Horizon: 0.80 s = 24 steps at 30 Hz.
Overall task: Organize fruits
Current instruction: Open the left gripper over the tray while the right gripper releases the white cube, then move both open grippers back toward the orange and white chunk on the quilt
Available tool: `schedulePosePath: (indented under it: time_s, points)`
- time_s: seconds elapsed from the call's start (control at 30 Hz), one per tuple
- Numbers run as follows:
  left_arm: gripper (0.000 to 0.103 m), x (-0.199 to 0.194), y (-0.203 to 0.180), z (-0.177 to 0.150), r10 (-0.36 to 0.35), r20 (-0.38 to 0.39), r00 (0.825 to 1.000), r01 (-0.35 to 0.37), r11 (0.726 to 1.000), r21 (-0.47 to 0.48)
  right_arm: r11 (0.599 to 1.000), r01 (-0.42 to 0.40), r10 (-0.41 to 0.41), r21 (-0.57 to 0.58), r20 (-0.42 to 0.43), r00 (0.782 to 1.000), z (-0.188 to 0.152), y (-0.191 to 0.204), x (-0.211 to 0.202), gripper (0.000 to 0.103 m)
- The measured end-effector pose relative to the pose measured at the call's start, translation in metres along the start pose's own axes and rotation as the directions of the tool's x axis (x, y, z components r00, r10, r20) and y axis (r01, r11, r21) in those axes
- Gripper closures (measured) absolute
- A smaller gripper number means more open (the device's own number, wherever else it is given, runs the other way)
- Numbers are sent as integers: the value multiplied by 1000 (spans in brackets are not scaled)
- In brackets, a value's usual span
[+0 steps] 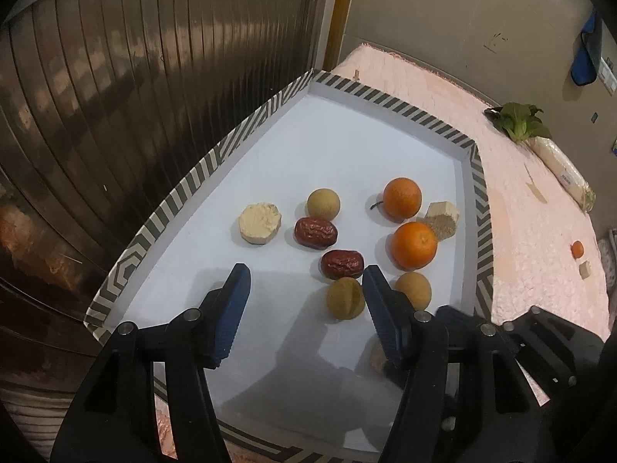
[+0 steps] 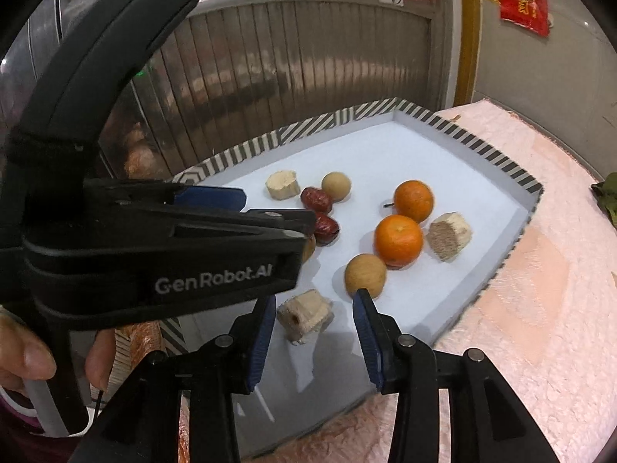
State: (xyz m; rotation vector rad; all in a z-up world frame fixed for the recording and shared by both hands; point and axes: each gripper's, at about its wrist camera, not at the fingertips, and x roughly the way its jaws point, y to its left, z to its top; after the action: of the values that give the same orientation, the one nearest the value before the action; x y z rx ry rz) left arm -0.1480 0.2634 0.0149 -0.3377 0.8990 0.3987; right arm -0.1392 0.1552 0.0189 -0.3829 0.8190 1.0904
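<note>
My left gripper point(image 1: 304, 285) was released over the tray point(image 1: 246, 146), jaws apart, a longan point(image 1: 344, 298) lying loose between them, touching the right pad. Dates point(image 1: 315, 232) and oranges point(image 1: 413, 245) sat just beyond. My right gripper point(image 2: 316, 310) was released too, a pale chunk point(image 2: 304, 314) resting free between its pads, another longan point(image 2: 365, 274) at the right tip

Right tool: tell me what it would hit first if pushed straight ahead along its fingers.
Probably the pale cut chunk lying on the tray, just ahead between the open right tool fingers; the round tan fruit sits by the other fingertip. Depth is uncertain.
</note>
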Motion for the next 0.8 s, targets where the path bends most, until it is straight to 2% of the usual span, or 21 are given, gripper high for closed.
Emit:
schedulePosePath:
  time_s: [0.37,0.5,0.67,0.8]
  points:
    - [42,-21,-32,11,-17,74,997,14,999,42,993,68,-77,98,88,993,-7,-36,-45,62]
    - [36,-26,-61,15,-51,92,994,43,996,83,984,105,-121,142,111,986,-14,-55,-60,61]
    - [36,-27,-105,13,-105,80,991,91,983,162,962,172,-198,213,106,974,-33,-88,-81,61]
    - [36,-21,-148,7,-161,42,986,148,963,227,932,230,-263,280,83,961,-54,-121,-97,61]
